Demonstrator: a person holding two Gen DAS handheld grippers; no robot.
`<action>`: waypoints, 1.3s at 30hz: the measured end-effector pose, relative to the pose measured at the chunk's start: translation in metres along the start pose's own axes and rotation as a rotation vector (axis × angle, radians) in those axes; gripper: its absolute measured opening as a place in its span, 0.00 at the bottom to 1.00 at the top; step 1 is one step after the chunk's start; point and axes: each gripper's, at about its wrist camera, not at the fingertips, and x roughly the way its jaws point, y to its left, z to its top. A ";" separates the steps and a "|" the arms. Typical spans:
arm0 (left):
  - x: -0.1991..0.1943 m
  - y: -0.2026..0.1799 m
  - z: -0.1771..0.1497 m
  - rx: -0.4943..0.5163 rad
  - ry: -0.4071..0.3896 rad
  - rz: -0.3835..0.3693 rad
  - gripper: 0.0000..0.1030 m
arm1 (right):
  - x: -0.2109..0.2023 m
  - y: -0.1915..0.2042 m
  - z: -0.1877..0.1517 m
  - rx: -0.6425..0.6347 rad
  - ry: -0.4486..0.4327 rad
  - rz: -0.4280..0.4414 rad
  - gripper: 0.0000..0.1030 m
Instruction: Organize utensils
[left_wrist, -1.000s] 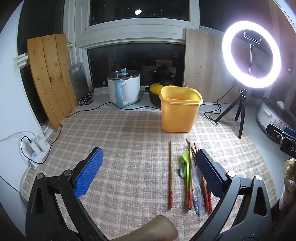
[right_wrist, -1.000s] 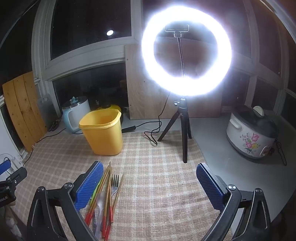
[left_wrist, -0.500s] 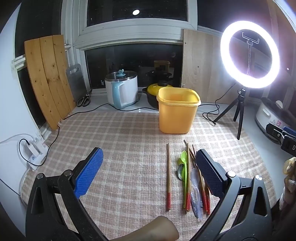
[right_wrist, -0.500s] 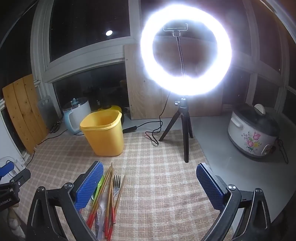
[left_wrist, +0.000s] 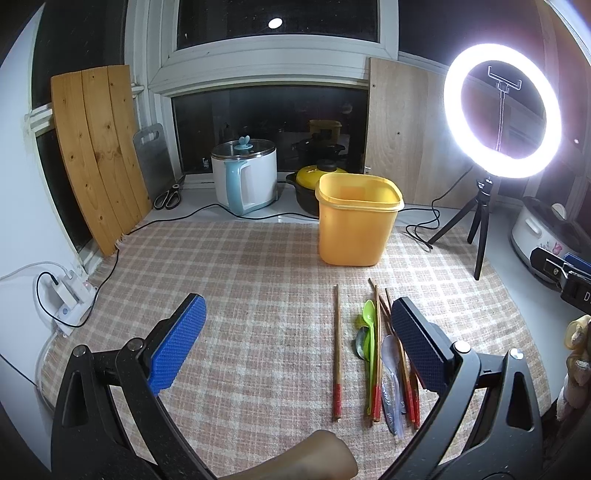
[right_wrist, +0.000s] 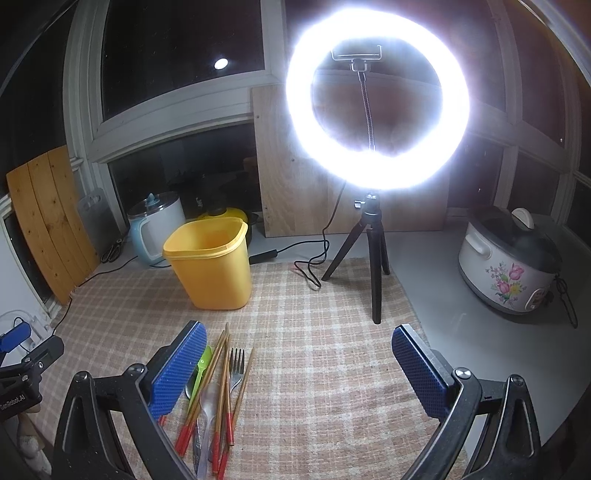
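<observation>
A pile of utensils lies on the checked cloth: red-tipped wooden chopsticks (left_wrist: 377, 354) (right_wrist: 221, 384), a green plastic spoon (left_wrist: 368, 332) (right_wrist: 201, 369), a clear plastic spoon (left_wrist: 391, 373) (right_wrist: 208, 410), a metal spoon (left_wrist: 361, 345) and a fork (right_wrist: 236, 363). One chopstick (left_wrist: 337, 350) lies apart to the pile's left. An empty yellow bin (left_wrist: 356, 219) (right_wrist: 212, 262) stands behind them. My left gripper (left_wrist: 295, 339) is open above the cloth, its right finger over the pile. My right gripper (right_wrist: 295, 362) is open too, its left finger over the pile.
A ring light on a tripod (left_wrist: 480, 229) (right_wrist: 373, 266) stands at the cloth's right edge, its cable trailing beside it. A white kettle (left_wrist: 245, 179), a yellow-lidded pot (left_wrist: 317, 177), scissors (left_wrist: 170, 195), wooden boards (left_wrist: 98, 155) and a flowered rice cooker (right_wrist: 509, 266) line the back and right.
Both grippers have shifted slightly, so the bin and utensils sit a little differently in each view. Nothing on the cloth has moved, and both grippers stayed open.
</observation>
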 end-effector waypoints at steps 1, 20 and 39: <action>0.000 0.000 0.000 -0.001 0.000 -0.001 0.99 | 0.000 0.000 0.000 0.000 0.001 0.000 0.99; 0.002 0.000 -0.001 -0.003 0.001 -0.004 0.99 | 0.004 0.002 0.002 -0.003 0.006 -0.005 0.99; 0.007 -0.002 0.000 -0.005 0.005 -0.004 0.99 | 0.011 0.005 0.004 -0.006 0.013 -0.004 0.99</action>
